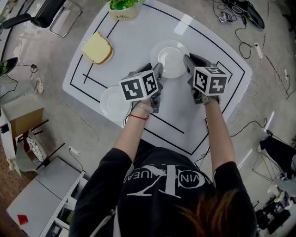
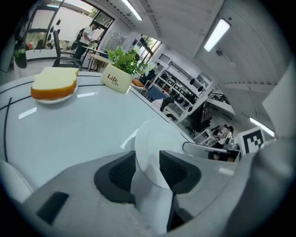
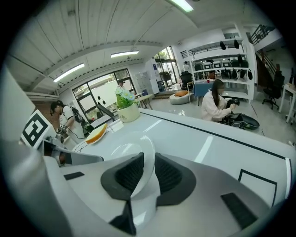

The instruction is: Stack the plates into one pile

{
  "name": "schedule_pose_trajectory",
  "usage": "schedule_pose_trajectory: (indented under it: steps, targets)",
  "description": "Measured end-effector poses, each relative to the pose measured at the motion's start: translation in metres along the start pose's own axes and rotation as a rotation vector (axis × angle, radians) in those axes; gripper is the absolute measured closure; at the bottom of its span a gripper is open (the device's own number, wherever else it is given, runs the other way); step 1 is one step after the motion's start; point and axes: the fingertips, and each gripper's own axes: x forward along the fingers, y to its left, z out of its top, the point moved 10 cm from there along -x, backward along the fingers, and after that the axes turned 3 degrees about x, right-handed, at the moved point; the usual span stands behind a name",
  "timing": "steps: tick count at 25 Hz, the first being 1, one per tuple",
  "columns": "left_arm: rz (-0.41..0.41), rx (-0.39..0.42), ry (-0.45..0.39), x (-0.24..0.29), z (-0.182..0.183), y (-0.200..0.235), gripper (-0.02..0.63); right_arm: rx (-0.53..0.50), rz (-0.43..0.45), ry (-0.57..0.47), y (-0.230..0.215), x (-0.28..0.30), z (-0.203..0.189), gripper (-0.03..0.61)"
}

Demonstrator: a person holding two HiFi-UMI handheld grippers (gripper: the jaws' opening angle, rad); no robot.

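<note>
A white plate [image 1: 170, 59] sits mid-table between both grippers. My left gripper [image 1: 158, 69] holds its left rim and my right gripper [image 1: 187, 60] its right rim. In the left gripper view the plate [image 2: 155, 139] fills the gap between the dark pads of the left gripper [image 2: 147, 159]. Seen from the right gripper [image 3: 149, 162], its pads pinch the rim of the plate [image 3: 127, 148], which stands tilted. A second white plate [image 1: 113, 102] lies near the table's left front edge, partly hidden by the left marker cube.
A slab of yellow cake on a small plate [image 1: 98, 47] sits at the back left. A potted plant [image 1: 124, 9] stands at the far edge. Cables and chairs surround the white table [image 1: 217, 97]. People are in the background of the gripper views.
</note>
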Motion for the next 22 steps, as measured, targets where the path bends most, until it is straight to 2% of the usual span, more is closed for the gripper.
schedule_pose_trajectory:
  steps: [14, 22]
  targets:
    - [0.053, -0.052, -0.133, -0.08, -0.026, 0.004, 0.451, -0.08, 0.124, -0.038, 0.059, -0.037, -0.013, 0.505]
    - [0.13, -0.108, -0.222, -0.145, -0.052, 0.022, 0.448, -0.129, 0.234, -0.016, 0.113, -0.044, -0.028, 0.505]
